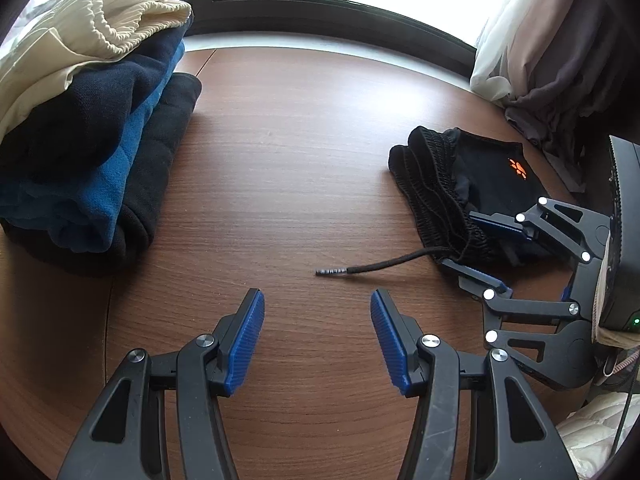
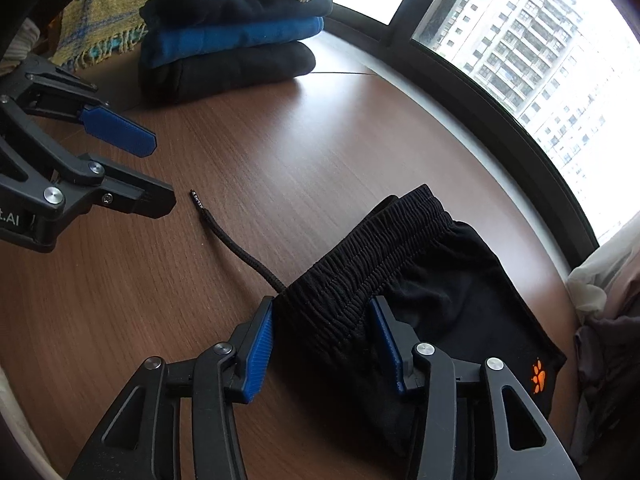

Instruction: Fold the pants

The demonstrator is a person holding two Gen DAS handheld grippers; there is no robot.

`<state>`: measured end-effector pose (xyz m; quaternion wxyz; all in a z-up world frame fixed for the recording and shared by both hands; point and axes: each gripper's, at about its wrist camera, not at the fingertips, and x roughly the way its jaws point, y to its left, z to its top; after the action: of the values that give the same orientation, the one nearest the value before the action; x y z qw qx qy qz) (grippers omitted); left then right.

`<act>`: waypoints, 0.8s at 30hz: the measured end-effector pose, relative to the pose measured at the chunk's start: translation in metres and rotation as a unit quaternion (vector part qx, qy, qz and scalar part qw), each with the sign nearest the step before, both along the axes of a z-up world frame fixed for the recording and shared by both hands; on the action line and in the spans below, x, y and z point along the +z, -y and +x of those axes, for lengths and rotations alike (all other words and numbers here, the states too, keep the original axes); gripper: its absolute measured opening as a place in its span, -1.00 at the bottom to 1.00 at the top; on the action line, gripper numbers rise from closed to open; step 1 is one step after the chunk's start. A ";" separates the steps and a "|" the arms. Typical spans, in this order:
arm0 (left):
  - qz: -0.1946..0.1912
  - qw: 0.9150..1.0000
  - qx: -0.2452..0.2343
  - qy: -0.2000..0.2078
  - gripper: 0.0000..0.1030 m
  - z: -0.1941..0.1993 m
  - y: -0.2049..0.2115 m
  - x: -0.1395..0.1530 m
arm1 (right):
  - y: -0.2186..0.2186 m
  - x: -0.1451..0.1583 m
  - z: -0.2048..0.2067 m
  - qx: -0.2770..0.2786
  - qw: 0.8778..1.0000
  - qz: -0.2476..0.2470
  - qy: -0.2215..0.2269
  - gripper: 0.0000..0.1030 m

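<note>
Folded black pants (image 1: 476, 184) with an orange paw print (image 1: 519, 169) lie on the wooden table (image 1: 300, 140) at the right. Their black drawstring (image 1: 384, 265) trails left across the wood. My left gripper (image 1: 317, 304) is open and empty, low over bare table, left of the pants. My right gripper (image 2: 322, 312) is open, its jaws straddling the elastic waistband of the pants (image 2: 360, 256). It also shows in the left wrist view (image 1: 486, 254). The left gripper shows in the right wrist view (image 2: 160, 168) at the far left.
A stack of folded clothes (image 1: 92, 128), cream on navy, blue and black, sits at the table's left. Loose garments and curtain (image 1: 548, 52) hang at the back right. A window runs along the far edge. A dark device (image 1: 624, 232) stands at the right.
</note>
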<state>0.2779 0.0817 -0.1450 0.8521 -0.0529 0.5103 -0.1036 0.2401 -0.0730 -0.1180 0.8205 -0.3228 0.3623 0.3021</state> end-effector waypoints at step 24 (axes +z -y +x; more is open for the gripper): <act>-0.210 0.972 -0.103 -0.029 0.10 0.118 0.045 0.006 | 0.029 0.036 0.012 -0.080 0.991 0.108 -0.016 -0.42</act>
<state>0.3954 0.0367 -0.1388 0.7912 -0.1810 0.5047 -0.2941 0.2526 -0.1022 -0.0824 0.8664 -0.1977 0.3653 0.2773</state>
